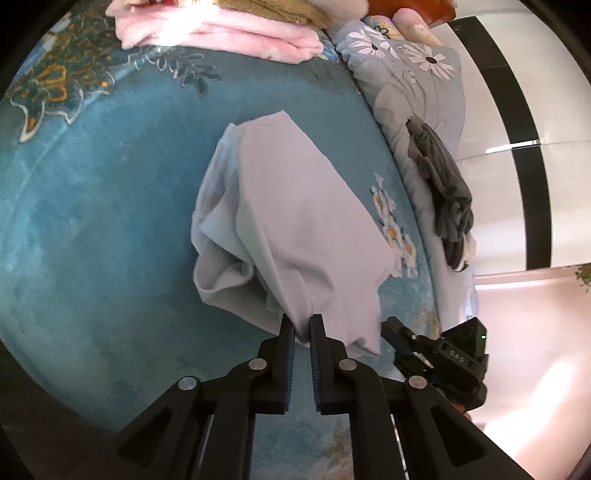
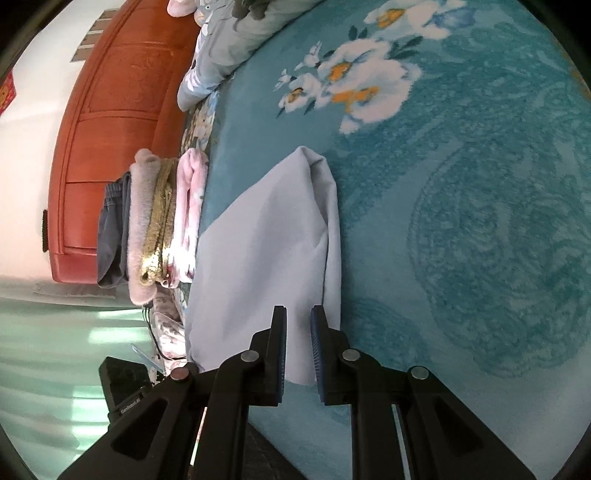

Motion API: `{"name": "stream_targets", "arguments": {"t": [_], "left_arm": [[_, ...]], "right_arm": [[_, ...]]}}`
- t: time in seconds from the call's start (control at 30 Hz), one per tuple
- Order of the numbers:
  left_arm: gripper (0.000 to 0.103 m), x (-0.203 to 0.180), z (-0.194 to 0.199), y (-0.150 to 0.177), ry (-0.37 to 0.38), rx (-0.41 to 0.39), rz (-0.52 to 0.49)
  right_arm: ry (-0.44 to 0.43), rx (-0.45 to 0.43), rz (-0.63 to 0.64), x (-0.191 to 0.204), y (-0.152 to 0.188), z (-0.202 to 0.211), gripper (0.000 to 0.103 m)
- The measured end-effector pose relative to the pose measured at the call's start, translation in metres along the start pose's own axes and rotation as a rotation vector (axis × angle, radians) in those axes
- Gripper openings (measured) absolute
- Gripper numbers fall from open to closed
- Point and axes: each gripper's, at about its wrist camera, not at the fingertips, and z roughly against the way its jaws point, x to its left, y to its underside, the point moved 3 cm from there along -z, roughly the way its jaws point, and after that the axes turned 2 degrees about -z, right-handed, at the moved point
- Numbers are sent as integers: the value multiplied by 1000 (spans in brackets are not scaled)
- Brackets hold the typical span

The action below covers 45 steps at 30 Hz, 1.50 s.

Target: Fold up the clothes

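A pale grey-blue garment (image 1: 295, 221) lies partly folded on the teal floral bedspread (image 1: 92, 221). My left gripper (image 1: 302, 325) is shut on the garment's near edge, with cloth pinched between its fingers. The right gripper's body (image 1: 443, 354) shows at the lower right of the left wrist view. In the right wrist view the same garment (image 2: 266, 251) stretches away from me, and my right gripper (image 2: 298, 317) has its fingers closed to a narrow gap over the garment's near end, with cloth between them.
A stack of folded clothes, pink on top (image 1: 221, 33), sits at the far end of the bed; it also shows in the right wrist view (image 2: 159, 221). A dark grey garment (image 1: 443, 188) lies on a floral quilt (image 1: 413, 74). A red wooden headboard (image 2: 118, 129) stands behind.
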Motion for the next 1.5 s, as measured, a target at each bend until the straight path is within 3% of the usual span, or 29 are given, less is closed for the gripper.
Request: {"name": "stream_targets", "arguments": {"t": [0.13,0.23,0.53,0.6,0.63,0.67,0.83,0.93,1.1,1.33,1.43,1.5], "left_arm": [[10,2,-4,1,10,4,23],[10,4,-4,1,20,4,38],[10,5,-6,-1,32,-7,61],[10,6,-6,-1,37,-11,64],[10,6,-6,-1,38,-13,64],[10,6,-5,-2,40,-15,61],[5,-1,14,-8,33,-60,-10],[4,1,18,-7,-26,-59,-67],[2,36,10,0,-75,-19,37],[2,55,33,-13,-2,-105,142],[4,60,31,-18,26,-106,174],[14,62,27,-23,12,-95,175]], "right_arm": [[-10,9,29,5,4,7,17],[3,23,39,4,9,7,37],[12,49,9,4,17,-11,38],[19,46,28,6,17,-9,33],[22,44,37,8,17,-7,15],[26,42,47,9,17,-6,7],[43,32,96,15,16,1,5],[54,26,126,19,16,5,5],[74,42,66,-1,23,-4,5],[96,50,108,4,20,4,5],[116,65,113,2,20,6,5],[108,75,108,-1,21,10,5]]}}
